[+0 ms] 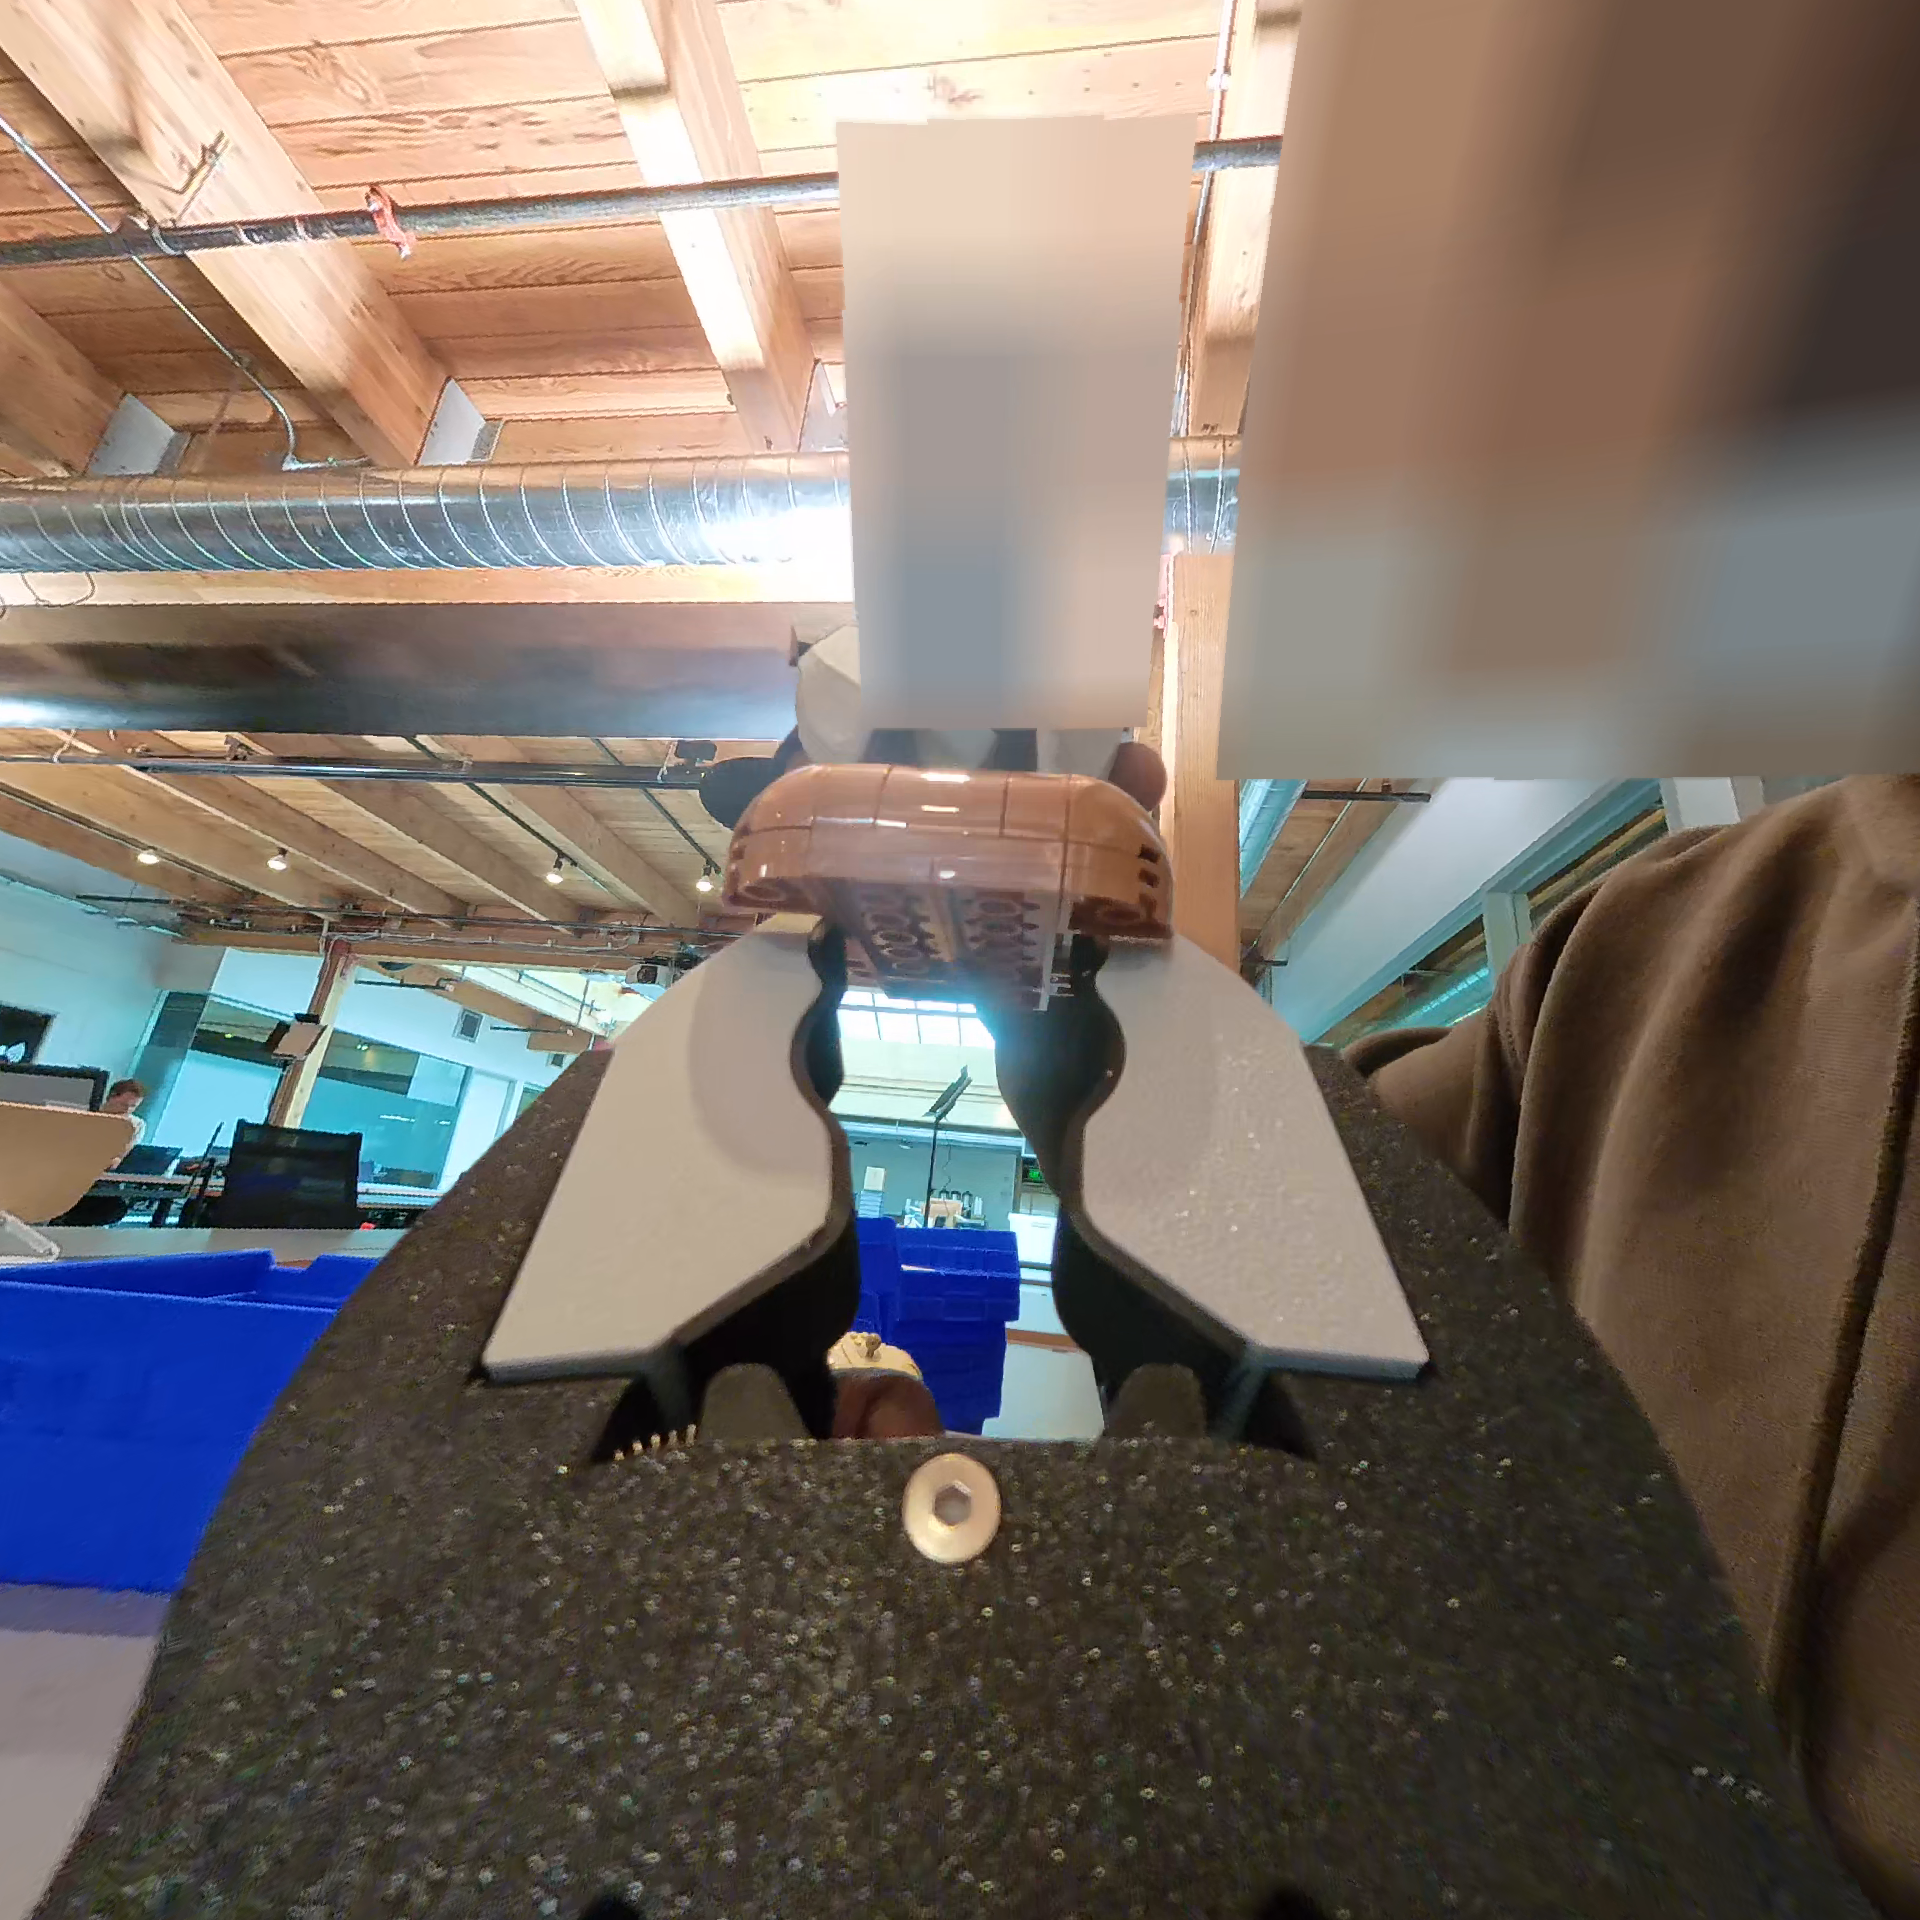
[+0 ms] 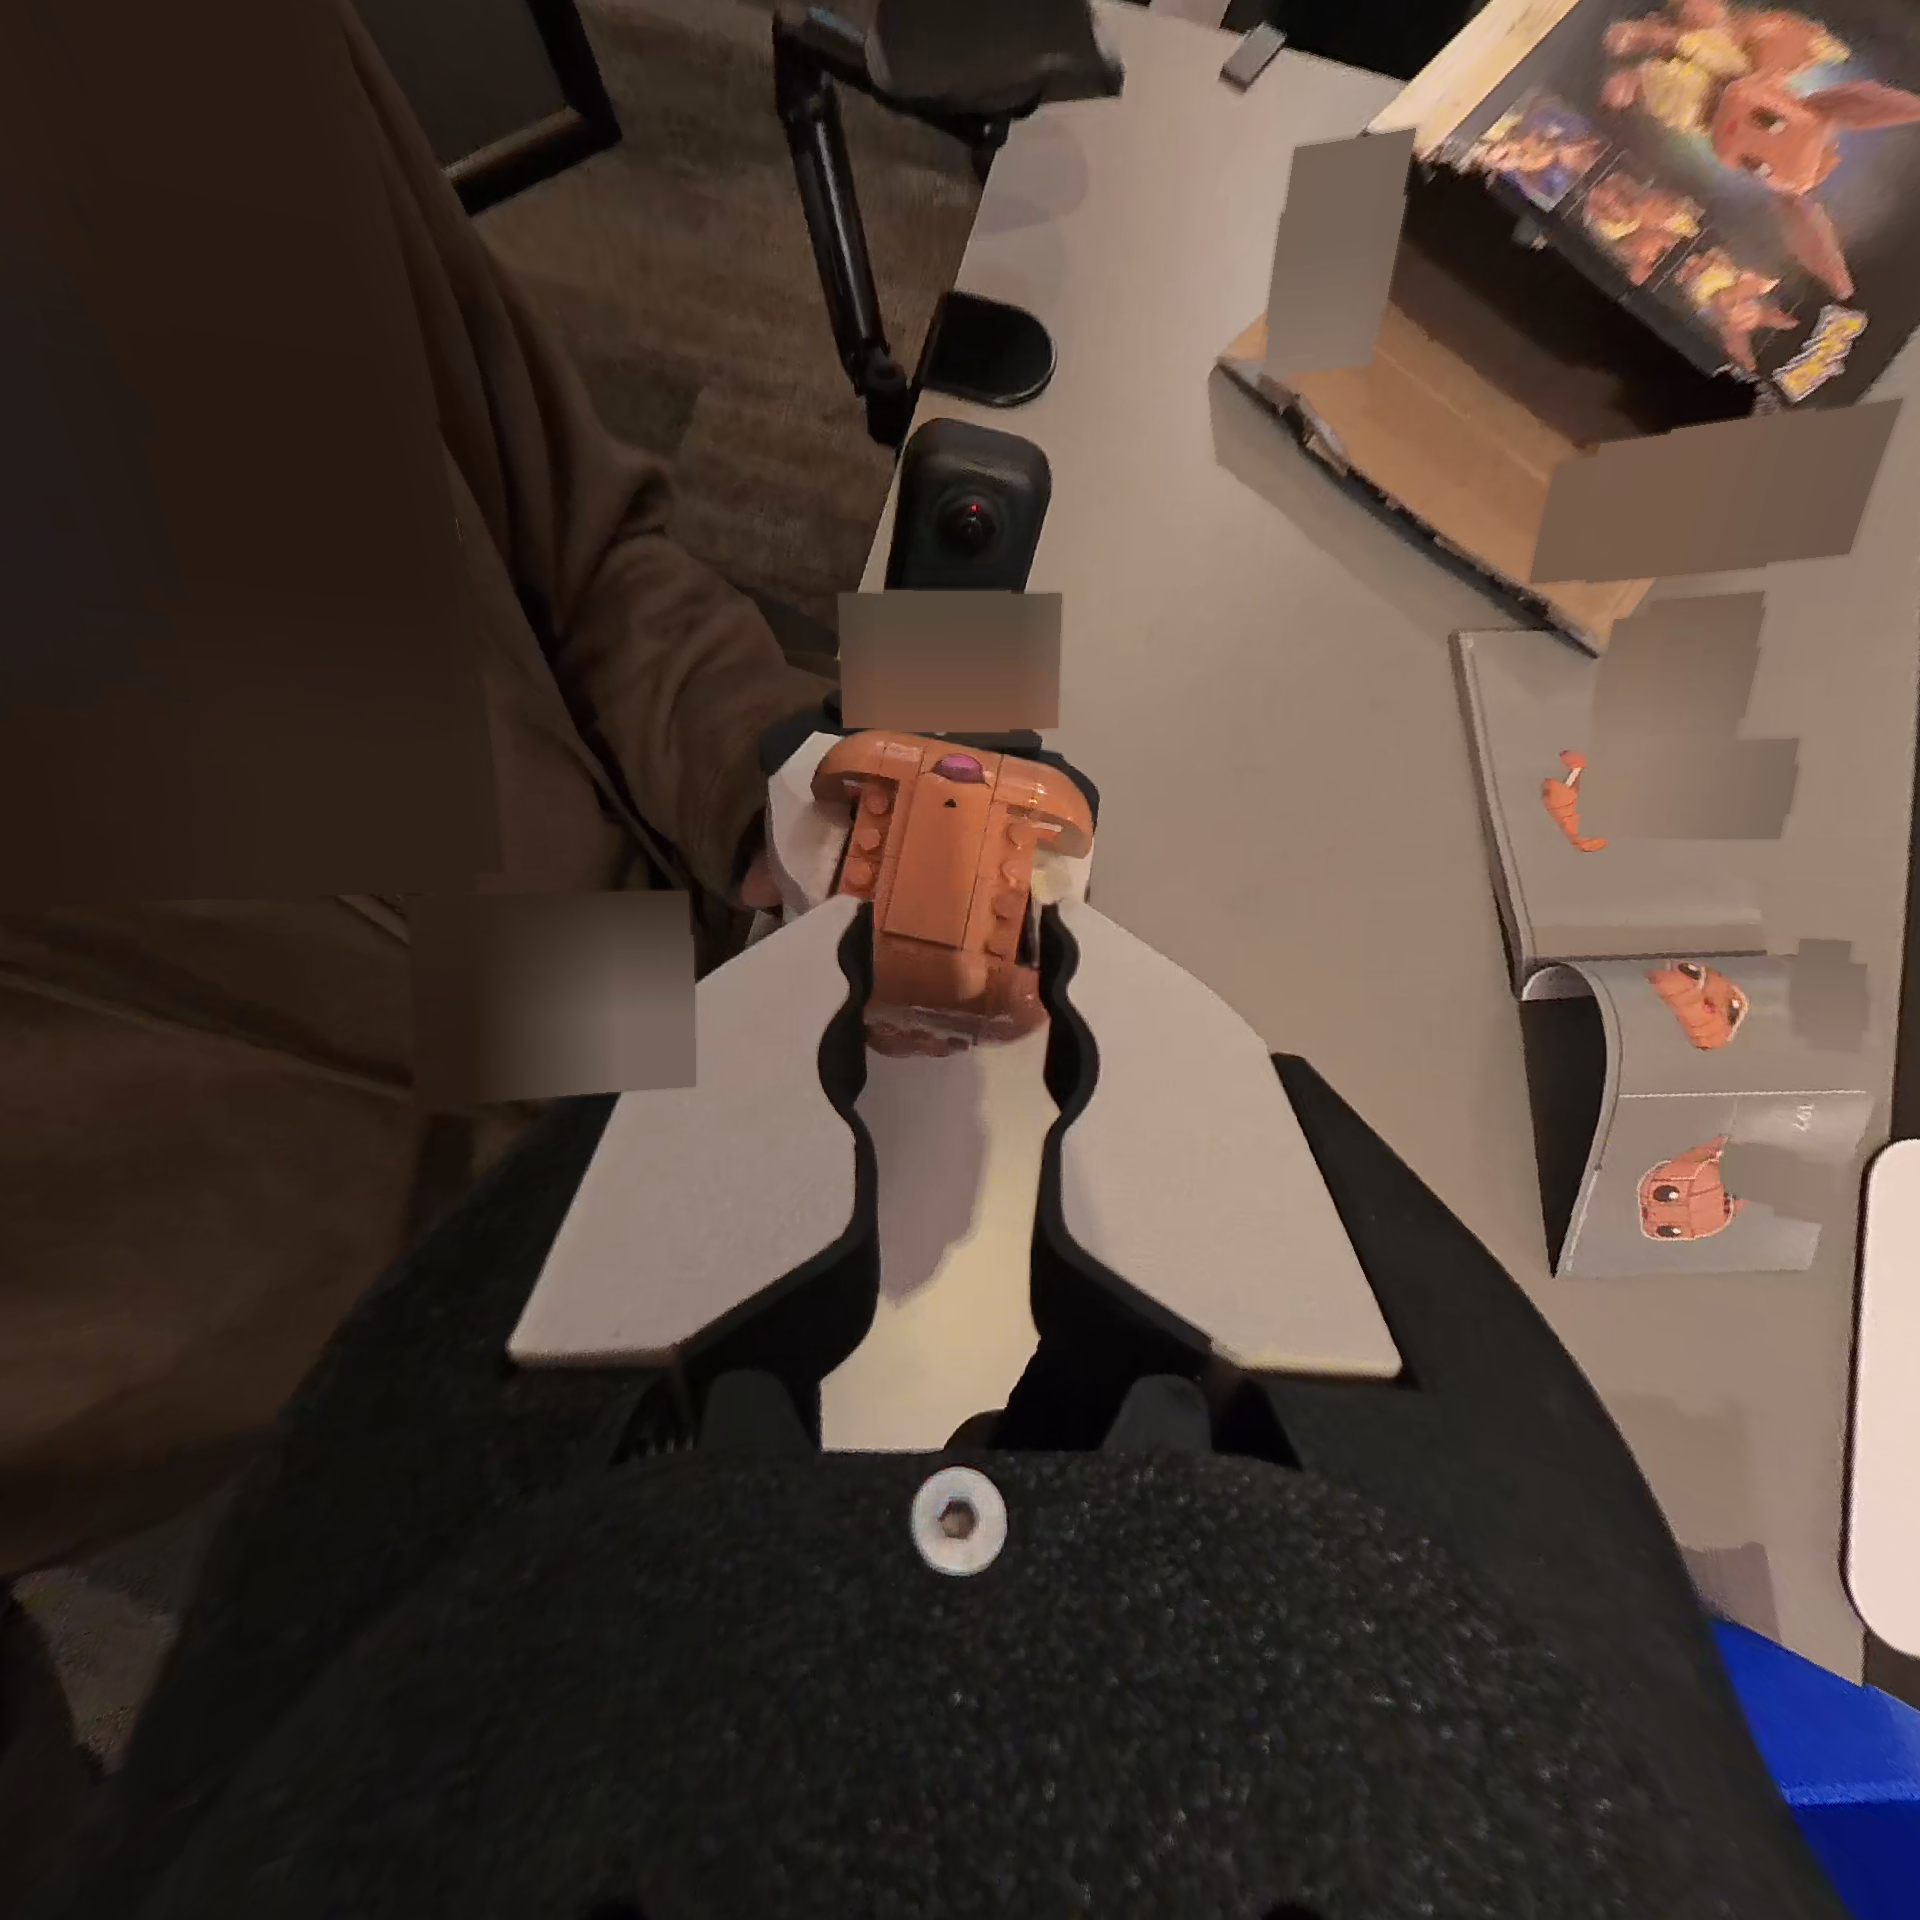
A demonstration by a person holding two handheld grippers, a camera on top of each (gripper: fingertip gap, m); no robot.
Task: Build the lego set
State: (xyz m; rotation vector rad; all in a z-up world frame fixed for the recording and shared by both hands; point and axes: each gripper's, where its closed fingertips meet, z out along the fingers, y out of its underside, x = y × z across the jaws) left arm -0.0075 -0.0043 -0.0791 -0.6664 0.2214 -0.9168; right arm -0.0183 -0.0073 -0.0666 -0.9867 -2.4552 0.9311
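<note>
Overhead, in the left wrist view, run bare wooden ceiling beams (image 1: 343,260) and a ribbed silver duct (image 1: 416,514); lower down, to the left, stand bright blue plastic bins (image 1: 114,1392), whose contents cannot be made out. In the right wrist view a pale grey table (image 2: 1195,644) spreads below, carrying an opened cardboard set box with a dark printed lid (image 2: 1621,197); its brown interior shows only bare card. Nearer lies an open grey instruction booklet (image 2: 1662,935) with pictures of a brown figure. A small black camera on a stand (image 2: 971,509) sits at the table's edge, beside a brown sleeve (image 2: 468,623).

The rounded brown brick assembly (image 2: 935,894) is held in the air between both tools. The right gripper (image 2: 948,935) has its grey fingers (image 2: 758,1091) closed part-way, the inner edges pressing both sides of the assembly's lower end. The left gripper (image 1: 951,951) points upward, fingers (image 1: 686,1143) narrowed to pinch the studded underside of the same assembly (image 1: 945,842), whose curved top sits just past the fingertips.
</note>
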